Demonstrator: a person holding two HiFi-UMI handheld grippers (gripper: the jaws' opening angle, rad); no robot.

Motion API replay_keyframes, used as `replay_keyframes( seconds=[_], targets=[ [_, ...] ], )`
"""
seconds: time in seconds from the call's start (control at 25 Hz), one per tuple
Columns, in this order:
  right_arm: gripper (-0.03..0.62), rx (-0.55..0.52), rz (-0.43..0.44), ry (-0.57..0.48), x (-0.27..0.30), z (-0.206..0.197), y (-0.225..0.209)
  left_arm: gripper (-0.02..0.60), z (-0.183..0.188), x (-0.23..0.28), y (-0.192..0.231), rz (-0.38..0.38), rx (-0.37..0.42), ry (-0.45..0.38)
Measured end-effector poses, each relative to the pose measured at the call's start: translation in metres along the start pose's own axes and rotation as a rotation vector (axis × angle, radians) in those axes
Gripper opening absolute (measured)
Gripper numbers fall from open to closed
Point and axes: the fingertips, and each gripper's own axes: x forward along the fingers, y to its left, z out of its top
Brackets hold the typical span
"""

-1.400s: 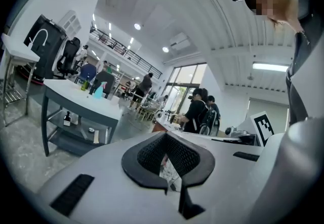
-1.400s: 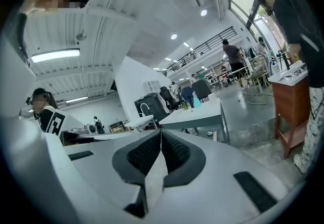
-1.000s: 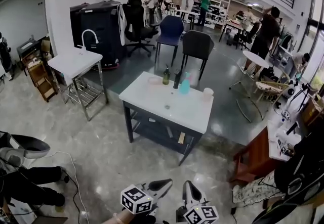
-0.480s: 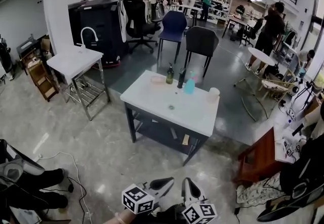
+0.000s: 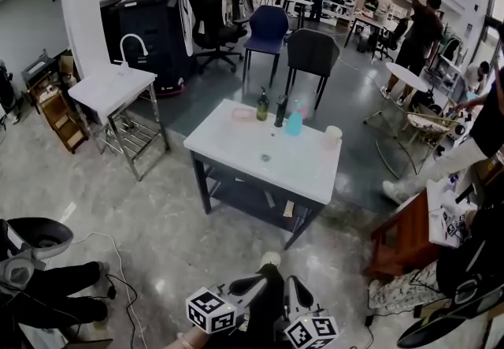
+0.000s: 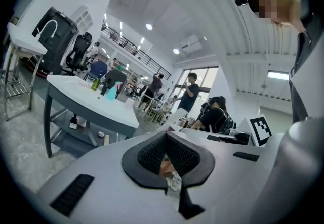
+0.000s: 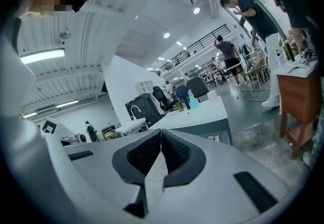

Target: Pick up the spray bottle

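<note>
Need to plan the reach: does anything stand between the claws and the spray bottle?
Nothing visible blocks it. Ahead of the left claw and right claw lie open floor, then the table, with the spray bottle at its far edge beside a dark bottle.

Teal spray bottle upright on white table

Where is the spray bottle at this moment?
In the head view, near centre, the teal spray bottle stands at the far edge of the white table, just right of a dark bottle, with a white cup further right.
</note>
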Motion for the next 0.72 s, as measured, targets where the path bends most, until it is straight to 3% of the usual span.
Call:
replay_keyframes(
  seconds=[0.2, 0.72],
  targets=[
    [0.011, 0.007, -0.002, 0.016, 0.011, 0.002, -0.005, 0.008, -0.001, 0.006, 0.005, 0.001, -0.009, 0.008],
    [0.011, -0.010, 0.056, 0.043, 0.087, 0.015, -0.039, 0.008, 0.030, 0.057, 0.065, 0.057, -0.014, -0.015]
  ],
)
